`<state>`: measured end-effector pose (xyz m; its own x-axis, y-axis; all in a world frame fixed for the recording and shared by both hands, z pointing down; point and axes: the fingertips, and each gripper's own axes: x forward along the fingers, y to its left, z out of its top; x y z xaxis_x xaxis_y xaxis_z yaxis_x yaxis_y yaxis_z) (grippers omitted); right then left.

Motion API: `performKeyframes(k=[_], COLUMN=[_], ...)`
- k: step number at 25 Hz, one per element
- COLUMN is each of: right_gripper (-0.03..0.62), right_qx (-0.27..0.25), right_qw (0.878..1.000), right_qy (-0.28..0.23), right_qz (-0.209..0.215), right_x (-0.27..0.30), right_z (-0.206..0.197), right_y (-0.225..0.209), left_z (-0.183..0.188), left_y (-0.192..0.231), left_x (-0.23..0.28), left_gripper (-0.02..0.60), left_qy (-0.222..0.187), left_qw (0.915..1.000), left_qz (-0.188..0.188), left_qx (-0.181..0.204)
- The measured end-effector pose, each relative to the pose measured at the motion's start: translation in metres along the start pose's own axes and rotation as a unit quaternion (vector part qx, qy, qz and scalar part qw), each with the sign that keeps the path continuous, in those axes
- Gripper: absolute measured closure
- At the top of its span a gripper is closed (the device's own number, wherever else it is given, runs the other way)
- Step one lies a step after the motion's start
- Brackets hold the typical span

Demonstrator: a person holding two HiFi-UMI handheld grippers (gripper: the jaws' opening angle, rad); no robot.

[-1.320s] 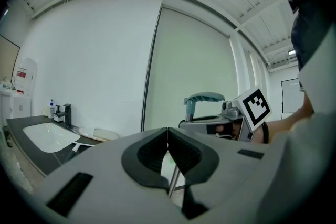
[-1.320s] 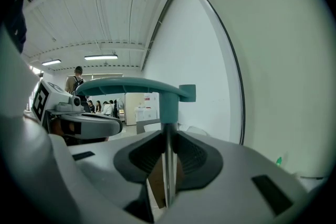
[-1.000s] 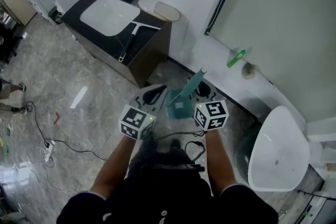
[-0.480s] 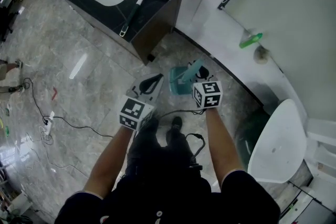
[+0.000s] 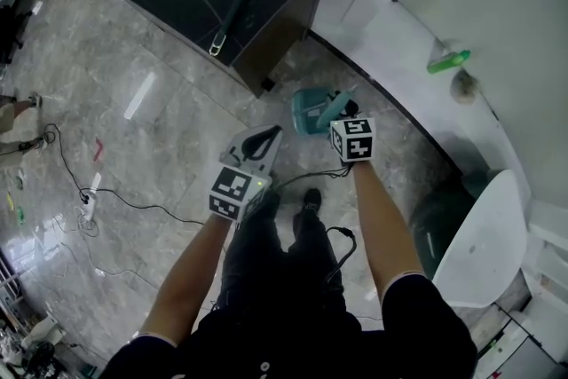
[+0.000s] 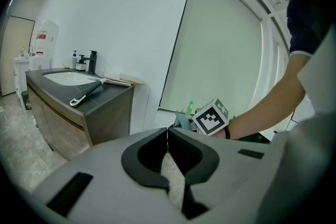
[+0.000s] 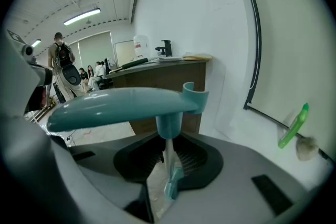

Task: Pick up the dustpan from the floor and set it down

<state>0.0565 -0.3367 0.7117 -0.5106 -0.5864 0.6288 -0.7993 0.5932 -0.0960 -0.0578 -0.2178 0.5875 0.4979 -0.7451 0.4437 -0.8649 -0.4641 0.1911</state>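
1. We see both bare forearms reaching forward and downward from the body, side by side, above the marble floor (image 5: 151,155).
2. The right gripper (image 5: 335,114) points down toward the far wall, and its marker cube (image 5: 352,139) faces up. Its fingers are clamped on the thin teal handle of the dustpan (image 5: 311,109).
3. The dustpan hangs from this grip low over the floor, just right of the dark sink cabinet (image 5: 286,27) and near the white wall. We cannot tell if it touches the floor.
4. The left gripper (image 5: 273,133) is a little nearer and to the left, tilted gently downward. Its fingers are closed together at the tips, with nothing between them.
5. A squeegee (image 5: 232,9) lies on the cabinet top, at the far left.
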Motion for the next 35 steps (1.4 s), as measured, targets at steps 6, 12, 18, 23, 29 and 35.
performKeyframes(k=[6,12,18,23,29,35], right_gripper=[0.502,0.502,0.501,0.500,0.500,0.500], right_qx=[-0.001,-0.003,-0.010,-0.017,-0.029,-0.017], right_qw=[1.000,1.000,1.000,0.999,0.999,1.000], right_qy=[-0.006,-0.016,-0.020,-0.021,-0.015,-0.017], right_qz=[-0.002,0.007,0.015,0.017,0.020,0.018], right_x=[0.037,0.072,0.109,0.129,0.147,0.156], right_z=[0.008,0.019,0.022,0.028,0.035,0.043], right_y=[0.003,0.013,0.026,0.033,0.037,0.029], left_z=[-0.021,-0.031,-0.045,-0.051,-0.051,-0.050], left_y=[0.017,0.032,0.047,0.052,0.057,0.061], left_x=[0.009,0.015,0.018,0.016,0.017,0.019], left_gripper=[0.568,0.568,0.568,0.568,0.568,0.568], left_qy=[0.014,0.014,0.017,0.022,0.024,0.023], left_qw=[0.9998,0.9996,0.9992,0.9988,0.9988,0.9988], left_qz=[-0.003,-0.004,0.001,0.002,-0.001,-0.005], left_qx=[-0.014,-0.024,-0.036,-0.044,-0.042,-0.044])
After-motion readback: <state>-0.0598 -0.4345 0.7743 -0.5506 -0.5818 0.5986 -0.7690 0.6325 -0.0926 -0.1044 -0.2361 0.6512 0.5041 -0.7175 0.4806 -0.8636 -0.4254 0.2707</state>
